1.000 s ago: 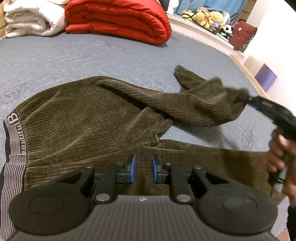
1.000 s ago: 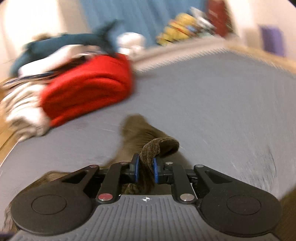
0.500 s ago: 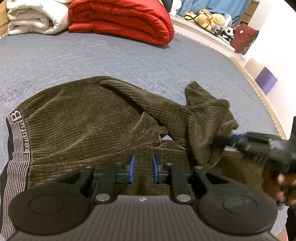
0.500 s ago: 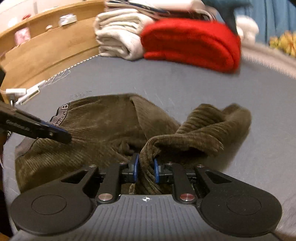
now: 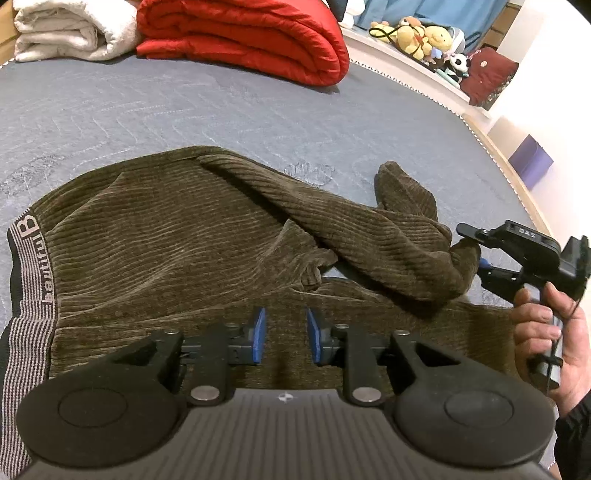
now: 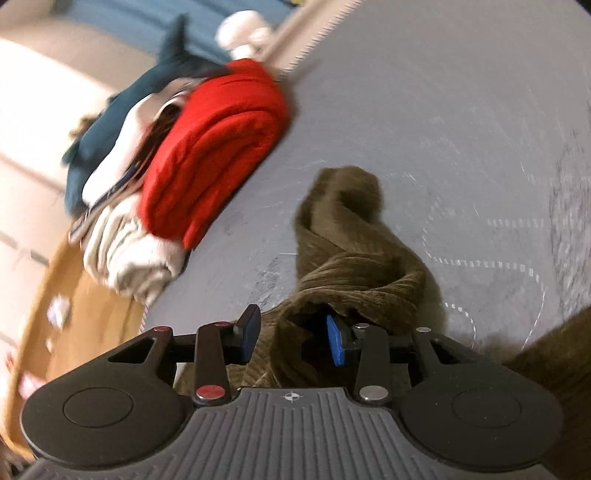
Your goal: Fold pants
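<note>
Brown corduroy pants (image 5: 166, 240) lie on the grey mattress (image 5: 184, 110), with the striped waistband (image 5: 29, 295) at the left. One leg is folded back towards the other, and its end (image 5: 443, 266) rests bunched at the right. My left gripper (image 5: 282, 336) hovers over the near leg. Its jaws are opening slightly and nothing is between them. My right gripper (image 5: 471, 247), held by a hand (image 5: 546, 332), is at the bunched leg end. In the right wrist view the right gripper (image 6: 291, 338) has its jaws opening. The leg end (image 6: 351, 266) lies loose between them, and the left pad (image 6: 251, 332) is off the cloth.
A folded red quilt (image 5: 240, 37) and a white blanket (image 5: 74, 33) lie at the far side of the mattress. Stuffed toys (image 5: 417, 33) sit on a ledge behind. A purple box (image 5: 530, 162) stands past the mattress's right edge. A wooden bed frame (image 6: 74, 314) is at the left.
My right gripper brought the leg end down and across towards the other leg, rolled, and parted its jaws off the cloth. My left gripper stayed put and its jaws widened a little.
</note>
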Demonstrator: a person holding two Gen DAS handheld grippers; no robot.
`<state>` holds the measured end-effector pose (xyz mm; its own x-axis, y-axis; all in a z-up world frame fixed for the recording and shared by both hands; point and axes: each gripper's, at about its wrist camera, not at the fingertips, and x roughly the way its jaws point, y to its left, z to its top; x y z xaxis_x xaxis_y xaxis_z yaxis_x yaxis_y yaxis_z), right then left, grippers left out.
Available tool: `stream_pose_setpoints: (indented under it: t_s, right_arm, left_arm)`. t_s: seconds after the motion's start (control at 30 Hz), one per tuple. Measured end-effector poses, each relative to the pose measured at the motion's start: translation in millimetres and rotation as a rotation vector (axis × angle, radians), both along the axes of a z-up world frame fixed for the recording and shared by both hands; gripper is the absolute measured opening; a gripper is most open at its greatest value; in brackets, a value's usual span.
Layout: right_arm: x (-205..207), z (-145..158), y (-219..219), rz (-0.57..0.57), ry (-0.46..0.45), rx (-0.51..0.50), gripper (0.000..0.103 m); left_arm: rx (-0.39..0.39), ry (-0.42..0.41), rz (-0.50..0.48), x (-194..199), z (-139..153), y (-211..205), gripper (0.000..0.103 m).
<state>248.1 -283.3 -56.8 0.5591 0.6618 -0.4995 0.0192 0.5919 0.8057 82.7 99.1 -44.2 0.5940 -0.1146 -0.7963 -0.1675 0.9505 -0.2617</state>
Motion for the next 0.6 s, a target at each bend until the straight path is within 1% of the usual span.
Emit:
stream_pose_setpoints:
  t_s: [0.07,0.13,0.2,0.27,0.37,0.4,0.43,0.47,0.53,0.6]
  right_arm:
    - [1.1,-9.9,4.5,-0.039,0.038,0.020,0.040]
    - [2.2,-14.7,1.9,-0.055,0.055,0.040,0.040]
    - [3.2,-12.2,4.6,-0.061,0.060,0.029,0.040]
    - [3.5,-7.9,1.8,-0.072,0.071,0.007,0.040]
    - [-3.7,10.4,-1.1,-0.118,0.096,-0.065,0.040]
    - [-6.5,17.2,-0.2,-0.120,0.093,-0.075,0.042]
    - [-9.6,24.0,1.5,-0.117,0.087,-0.084,0.049]
    - [-13.5,27.3,-1.0,-0.118,0.085,-0.090,0.053]
    - [-17.7,27.0,-4.5,-0.141,0.108,-0.083,0.055]
    - [-18.8,19.7,-11.7,-0.172,0.155,-0.062,0.055]
  left_arm:
    - [0.002,0.002,0.000,0.3,-1.5,0.3,0.028]
    - [0.003,0.004,0.004,0.6,-2.6,1.7,0.028]
    - [0.001,0.005,0.009,1.0,-3.4,3.0,0.028]
    - [-0.001,0.006,0.010,1.0,-3.1,3.0,0.029]
    - [-0.001,0.004,0.006,1.8,-2.9,2.2,0.029]
    - [0.000,0.003,0.003,2.2,-2.9,1.4,0.029]
    - [0.001,0.004,0.003,2.6,-3.1,1.0,0.029]
    - [0.000,0.004,0.003,2.9,-3.3,0.7,0.029]
    - [-0.002,0.005,0.001,3.8,-3.9,0.2,0.029]
    - [0.000,0.003,-0.002,3.9,-3.7,-0.4,0.029]
